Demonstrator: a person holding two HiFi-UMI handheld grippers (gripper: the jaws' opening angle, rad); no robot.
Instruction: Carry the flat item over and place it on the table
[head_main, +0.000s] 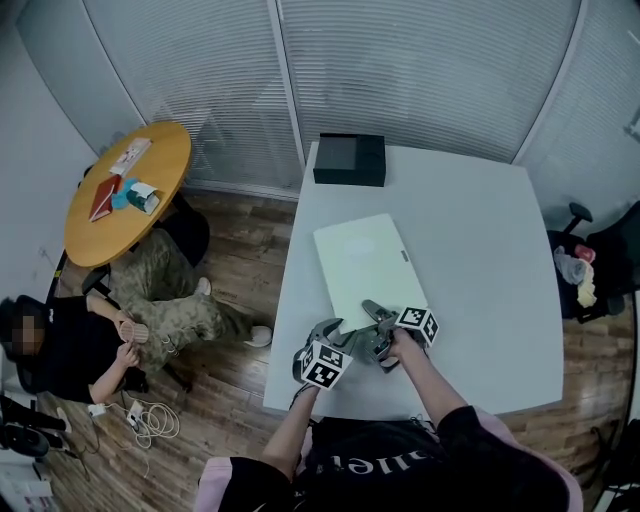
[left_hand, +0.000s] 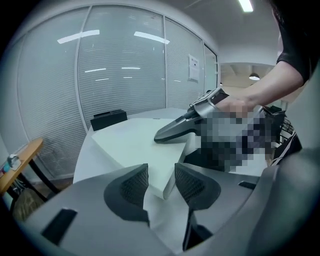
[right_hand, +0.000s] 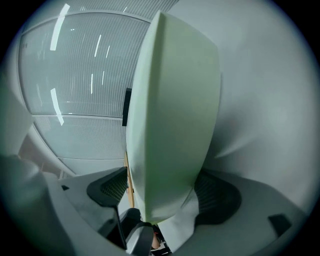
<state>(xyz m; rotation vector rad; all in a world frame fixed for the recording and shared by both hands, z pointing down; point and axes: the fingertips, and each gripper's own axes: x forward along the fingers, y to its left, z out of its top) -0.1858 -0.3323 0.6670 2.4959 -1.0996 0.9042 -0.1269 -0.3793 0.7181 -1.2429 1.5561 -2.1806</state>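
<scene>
The flat pale green item (head_main: 365, 265) lies on the white table (head_main: 480, 250), its near edge by both grippers. My left gripper (head_main: 330, 328) sits at the item's near left corner. In the left gripper view that corner (left_hand: 162, 187) pokes between the jaws of my left gripper (left_hand: 161, 185), and neither pad touches it. My right gripper (head_main: 375, 312) straddles the near edge. In the right gripper view the item (right_hand: 175, 125) fills the gap of my right gripper (right_hand: 165, 192), with a clear space at the left pad (right_hand: 107, 187). One right jaw rests over the item's top.
A black box (head_main: 349, 159) stands at the table's far edge. To the left, a person (head_main: 110, 330) sits on the wooden floor beside a round wooden table (head_main: 125, 190) with small things on it. A chair (head_main: 590, 270) holding objects stands off the right side.
</scene>
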